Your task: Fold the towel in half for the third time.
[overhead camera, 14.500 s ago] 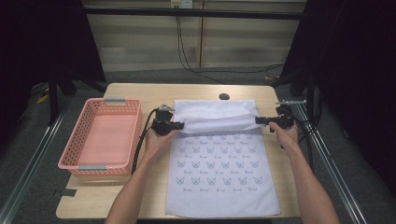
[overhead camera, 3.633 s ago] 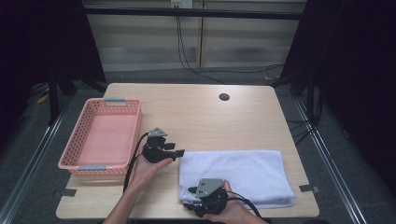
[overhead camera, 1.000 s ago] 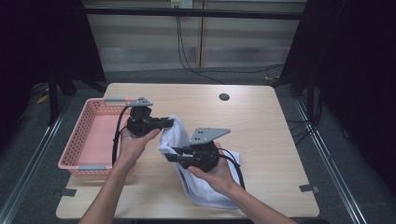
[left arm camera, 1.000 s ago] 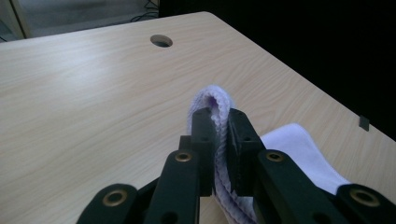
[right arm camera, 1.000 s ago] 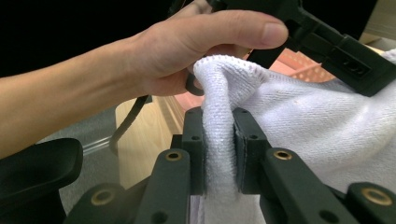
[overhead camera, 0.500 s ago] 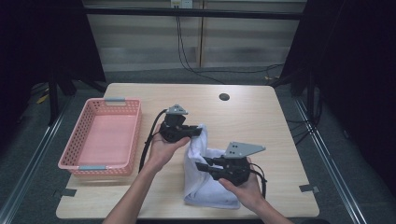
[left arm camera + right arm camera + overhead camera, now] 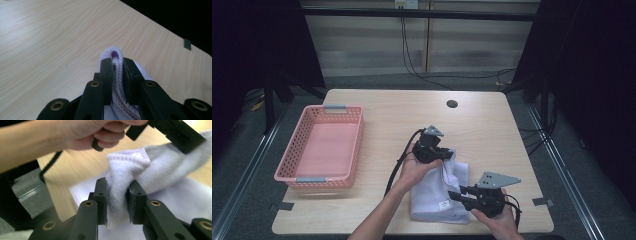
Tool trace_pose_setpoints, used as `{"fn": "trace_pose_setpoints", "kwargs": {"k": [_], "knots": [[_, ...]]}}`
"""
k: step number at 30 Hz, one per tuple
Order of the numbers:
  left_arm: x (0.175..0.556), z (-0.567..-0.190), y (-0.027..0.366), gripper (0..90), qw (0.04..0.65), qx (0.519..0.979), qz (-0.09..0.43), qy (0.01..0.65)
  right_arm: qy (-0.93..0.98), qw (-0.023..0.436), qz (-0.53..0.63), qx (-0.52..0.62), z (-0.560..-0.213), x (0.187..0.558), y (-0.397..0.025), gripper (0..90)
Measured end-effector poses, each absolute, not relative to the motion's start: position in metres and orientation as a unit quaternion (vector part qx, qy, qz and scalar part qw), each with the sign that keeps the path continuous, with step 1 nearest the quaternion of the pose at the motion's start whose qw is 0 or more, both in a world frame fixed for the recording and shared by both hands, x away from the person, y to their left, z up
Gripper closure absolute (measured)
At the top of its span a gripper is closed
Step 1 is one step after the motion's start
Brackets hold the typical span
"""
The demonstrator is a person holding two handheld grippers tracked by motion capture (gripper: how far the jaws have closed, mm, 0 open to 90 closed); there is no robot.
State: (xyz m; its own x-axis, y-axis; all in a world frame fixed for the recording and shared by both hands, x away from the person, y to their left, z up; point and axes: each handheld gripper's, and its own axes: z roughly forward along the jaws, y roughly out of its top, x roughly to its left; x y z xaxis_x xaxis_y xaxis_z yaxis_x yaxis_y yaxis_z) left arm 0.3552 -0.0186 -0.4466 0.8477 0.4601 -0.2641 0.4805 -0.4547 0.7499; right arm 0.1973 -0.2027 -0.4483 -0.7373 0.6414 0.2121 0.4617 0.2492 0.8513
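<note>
A white towel [image 7: 432,200] lies folded and bunched near the table's front edge, with its far corner lifted. My left gripper [image 7: 446,153] is shut on that raised corner; in the left gripper view the towel's [image 7: 108,53] doubled hem loops over the tips of my left gripper [image 7: 117,63]. My right gripper [image 7: 455,196] comes in from the right and is shut on the towel's near right edge. In the right gripper view a thick fold of towel [image 7: 162,162] is pinched by my right gripper [image 7: 117,192], with the other hand [image 7: 82,132] close above it.
A pink plastic basket [image 7: 297,172] stands on the left part of the wooden table [image 7: 492,125], with nothing in it. A small dark round hole [image 7: 452,104] sits near the table's far edge. Dark floor and rails surround the table.
Both grippers have carried the towel rightward and toward the near edge. The towel now lies lower and flatter on the table than half a second ago.
</note>
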Motion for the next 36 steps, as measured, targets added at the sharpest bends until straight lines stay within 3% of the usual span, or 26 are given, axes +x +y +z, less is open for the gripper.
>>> {"fn": "trace_pose_setpoints", "kwargs": {"k": [7,11,13,17,22,30,31,32,33,35,36], "knots": [[0.357,-0.462,-0.032,67.9,0.453,0.848,-0.044,0.271,0.799,0.072,0.467,0.371,-0.467,0.189,-0.222,69.7],[0.349,-0.449,-0.013,56.2,0.497,0.826,-0.024,0.266,0.804,0.075,0.449,0.382,-0.465,0.177,-0.232,43.3],[0.347,-0.446,-0.004,53.4,0.499,0.822,-0.022,0.273,0.802,0.075,0.449,0.387,-0.464,0.176,-0.235,40.0],[0.335,-0.445,0.024,54.5,0.477,0.837,-0.010,0.268,0.787,0.099,0.458,0.402,-0.452,0.189,-0.250,34.5],[0.296,-0.456,0.054,62.1,0.449,0.860,-0.037,0.239,0.775,0.125,0.461,0.413,-0.438,0.252,-0.247,32.5],[0.246,-0.475,0.063,56.2,0.400,0.895,-0.056,0.192,0.791,0.123,0.402,0.445,-0.463,0.330,-0.225,36.1],[0.245,-0.478,0.064,55.4,0.403,0.894,-0.052,0.191,0.790,0.117,0.400,0.449,-0.468,0.335,-0.225,39.6],[0.244,-0.480,0.065,55.3,0.403,0.892,-0.054,0.196,0.789,0.107,0.402,0.452,-0.472,0.337,-0.226,55.5],[0.245,-0.481,0.066,55.2,0.408,0.889,-0.056,0.200,0.790,0.106,0.404,0.449,-0.474,0.336,-0.227,64.7],[0.245,-0.483,0.067,54.5,0.410,0.886,-0.061,0.207,0.785,0.111,0.405,0.455,-0.474,0.331,-0.230,76.8],[0.244,-0.483,0.067,53.8,0.405,0.889,-0.058,0.204,0.783,0.117,0.408,0.455,-0.473,0.327,-0.232,78.5]]}}
